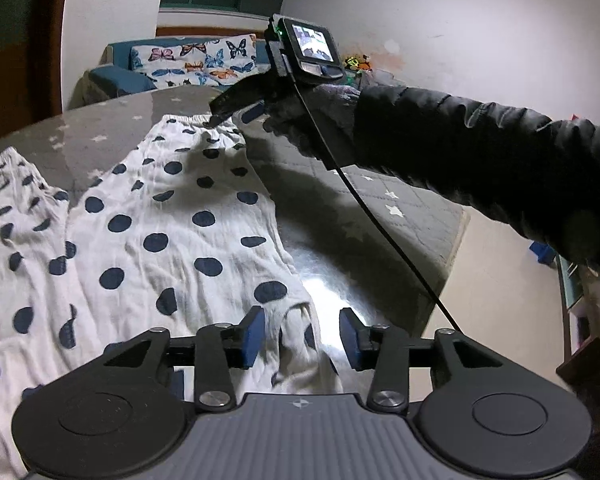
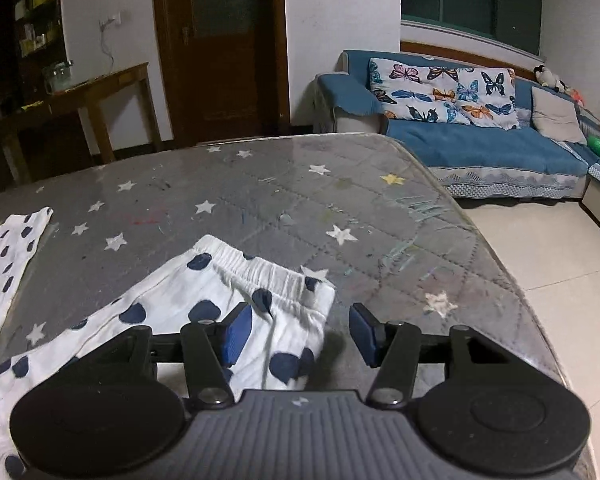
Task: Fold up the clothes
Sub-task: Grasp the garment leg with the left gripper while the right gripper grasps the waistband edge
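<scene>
White cotton with navy dots covers much of the table (image 2: 260,200): the trousers (image 1: 172,232) lie spread flat on a grey quilted cover printed with pale stars, under a glossy clear sheet. One leg runs away from the left gripper (image 1: 302,338) toward an elastic cuff (image 2: 260,268) at the far end, and the second leg (image 1: 8,200) lies to the left with a strip of bare cover between the two. The left gripper sits low over the near edge of the cloth, its blue pads (image 1: 254,336) standing moderately apart; a raised fold of fabric pokes up between them, but the pads do not press on it. The right gripper (image 2: 300,334) hangs over the cuff corner with its jaws likewise half spread and gripping nothing; the left pad is above the dotted cloth, the right pad above bare cover just past the hem. In the left wrist view a gloved hand (image 1: 316,120) in a dark padded sleeve (image 1: 480,152) holds that right gripper, its tip just at the cuff, with a small lit screen (image 1: 314,46) on top and a black cable (image 1: 380,220) trailing down. Behind stand a blue sofa (image 2: 480,148) with butterfly cushions (image 2: 440,96) and a dark wooden door (image 2: 220,48). No brand, label or writing can be read anywhere.
</scene>
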Motion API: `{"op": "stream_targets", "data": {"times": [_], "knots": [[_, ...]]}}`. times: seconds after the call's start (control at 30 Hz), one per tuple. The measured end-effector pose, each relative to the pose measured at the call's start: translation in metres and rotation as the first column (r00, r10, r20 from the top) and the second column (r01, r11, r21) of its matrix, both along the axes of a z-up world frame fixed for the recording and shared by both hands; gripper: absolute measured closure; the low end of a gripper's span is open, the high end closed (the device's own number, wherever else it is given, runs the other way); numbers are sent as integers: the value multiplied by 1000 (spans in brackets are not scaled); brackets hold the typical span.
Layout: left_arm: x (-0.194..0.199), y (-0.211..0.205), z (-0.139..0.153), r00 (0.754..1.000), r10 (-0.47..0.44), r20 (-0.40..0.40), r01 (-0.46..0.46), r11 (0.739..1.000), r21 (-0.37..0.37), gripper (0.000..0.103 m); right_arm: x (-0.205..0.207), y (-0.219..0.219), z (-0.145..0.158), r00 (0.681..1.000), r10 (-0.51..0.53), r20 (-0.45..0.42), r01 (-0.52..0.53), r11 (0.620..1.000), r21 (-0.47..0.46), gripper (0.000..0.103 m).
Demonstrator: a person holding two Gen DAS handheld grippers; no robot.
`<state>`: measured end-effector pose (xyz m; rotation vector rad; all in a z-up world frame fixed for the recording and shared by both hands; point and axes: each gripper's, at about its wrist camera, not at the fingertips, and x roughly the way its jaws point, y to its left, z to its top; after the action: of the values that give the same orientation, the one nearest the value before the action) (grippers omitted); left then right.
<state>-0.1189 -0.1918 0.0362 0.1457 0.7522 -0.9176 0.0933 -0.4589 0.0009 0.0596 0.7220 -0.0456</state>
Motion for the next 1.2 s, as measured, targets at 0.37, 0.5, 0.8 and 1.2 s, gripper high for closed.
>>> {"op": "stream_targets", "data": {"times": [0.37, 0.5, 0.8, 1.2], "knots": [[-27, -5, -7, 996, -40, 78, 28, 988, 149, 58, -15, -16, 3, 999, -29, -19, 30, 997, 73, 61], [-26, -7, -13, 996, -47, 75, 33, 984, 175, 62, -13, -13, 2, 1000, -17, -15, 19, 996, 83, 65], [-19, 0, -9, 997, -21, 77, 10, 988, 152, 93, 3, -5, -6, 999, -34, -8, 34, 997, 63, 66], [-2, 37, 17, 997, 83, 5, -83, 996, -38, 96, 25, 5, 12, 995, -97, -32, 97, 995, 0, 97]]}}
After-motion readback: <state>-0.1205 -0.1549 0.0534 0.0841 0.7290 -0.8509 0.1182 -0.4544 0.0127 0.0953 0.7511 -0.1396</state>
